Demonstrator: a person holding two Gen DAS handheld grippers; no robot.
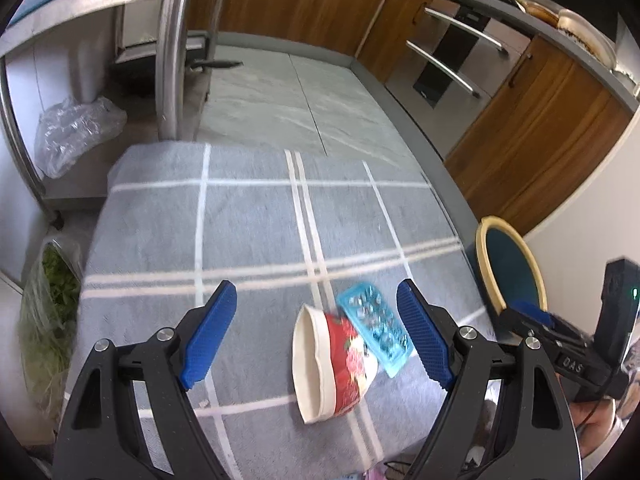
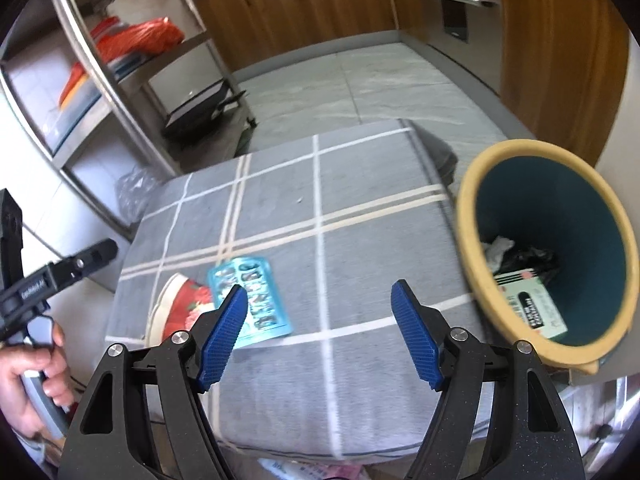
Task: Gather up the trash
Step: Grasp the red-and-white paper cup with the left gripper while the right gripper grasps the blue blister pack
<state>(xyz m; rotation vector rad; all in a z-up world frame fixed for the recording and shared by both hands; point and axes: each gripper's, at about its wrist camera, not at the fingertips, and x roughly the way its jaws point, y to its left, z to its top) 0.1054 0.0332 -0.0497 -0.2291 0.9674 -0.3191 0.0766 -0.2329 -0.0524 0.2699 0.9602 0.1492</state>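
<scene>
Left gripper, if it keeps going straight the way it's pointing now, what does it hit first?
Most likely the red paper cup lying on its side between the open left gripper fingers, with the blue blister pack just beyond it on the grey checked cloth. Depth is uncertain.

Cup [image 1: 336,364] on its side touching blister pack [image 1: 374,334] on cloth [image 1: 256,232], bin [image 2: 548,240] right.

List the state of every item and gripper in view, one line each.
Left gripper: open, empty.
Right gripper: open, empty.
Paper cup: on its side on the cloth.
Blister pack: flat beside the cup.
Trash bin: open, partly filled.
</scene>
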